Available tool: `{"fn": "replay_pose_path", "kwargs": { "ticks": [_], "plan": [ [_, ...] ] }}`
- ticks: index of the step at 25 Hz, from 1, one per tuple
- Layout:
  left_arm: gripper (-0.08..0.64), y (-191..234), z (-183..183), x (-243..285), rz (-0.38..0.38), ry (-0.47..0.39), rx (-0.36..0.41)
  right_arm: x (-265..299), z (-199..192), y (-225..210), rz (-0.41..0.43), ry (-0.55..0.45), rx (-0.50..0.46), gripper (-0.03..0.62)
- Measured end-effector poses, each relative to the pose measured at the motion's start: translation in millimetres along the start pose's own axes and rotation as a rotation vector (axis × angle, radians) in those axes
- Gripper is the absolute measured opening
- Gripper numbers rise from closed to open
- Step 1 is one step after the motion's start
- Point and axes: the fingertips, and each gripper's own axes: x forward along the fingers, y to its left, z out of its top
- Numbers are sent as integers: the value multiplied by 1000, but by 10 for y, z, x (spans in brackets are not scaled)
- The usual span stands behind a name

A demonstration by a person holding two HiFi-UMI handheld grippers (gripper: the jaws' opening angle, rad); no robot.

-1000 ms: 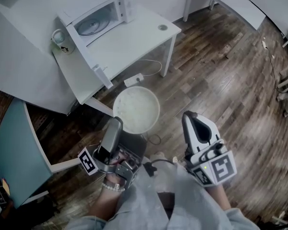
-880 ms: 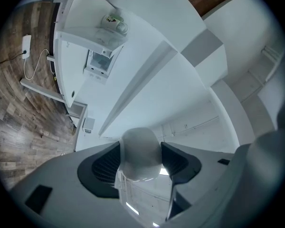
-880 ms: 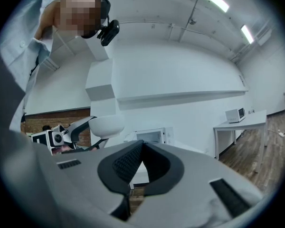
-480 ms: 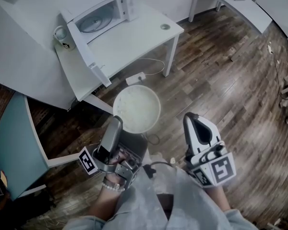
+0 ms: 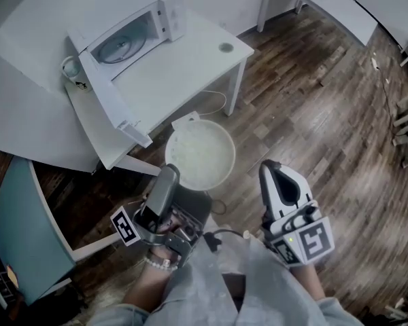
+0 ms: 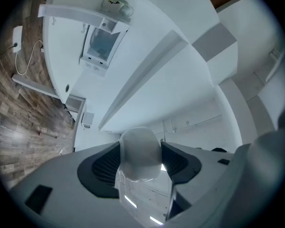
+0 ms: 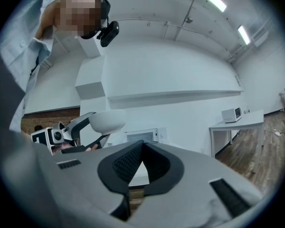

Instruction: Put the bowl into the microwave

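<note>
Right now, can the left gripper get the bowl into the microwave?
Probably yes. The door of the microwave hangs open, the cavity shows only its turntable, and nothing stands between the bowl in the left gripper and the opening. It must cross the table first.

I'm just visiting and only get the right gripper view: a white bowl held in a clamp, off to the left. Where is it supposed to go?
Observer: Into the microwave. The head view shows it on a white table with its door swung wide open.
Operator: Is the bowl nearly in?
Observer: Not yet. From above, the bowl hangs over the wooden floor, short of the table.
Operator: Anything else up there?
Observer: A mug stands on the table beside the microwave.
</note>
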Motion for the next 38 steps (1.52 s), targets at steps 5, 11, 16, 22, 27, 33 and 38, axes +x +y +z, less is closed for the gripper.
{"fn": "replay_pose_path", "kwargs": {
  "ticks": [5, 11, 16, 22, 27, 33, 38],
  "plan": [
    [268, 122, 278, 257, 14, 43, -30, 396, 85, -107, -37, 2, -10, 3],
    [268, 219, 688, 512, 34, 99, -26, 926, 214, -199, -76, -13, -32, 3],
    [268, 267, 891, 709, 19, 140, -54, 1291, 263, -233, -88, -27, -37, 3],
    [268, 347, 1048, 807, 23, 172, -85, 1596, 230, -225, -92, -25, -30, 3],
    [267, 399, 1109, 839, 26, 188, -81, 1738, 187, -256, -94, -14, -22, 3],
    [267, 524, 1130, 930, 48, 160, -70, 1893, 166, -397, -68, -5, -8, 3],
    [268, 631, 1147, 1080, 57, 121, -22, 2163, 198, -633, 11, -1, 0, 3]
  ]
}}
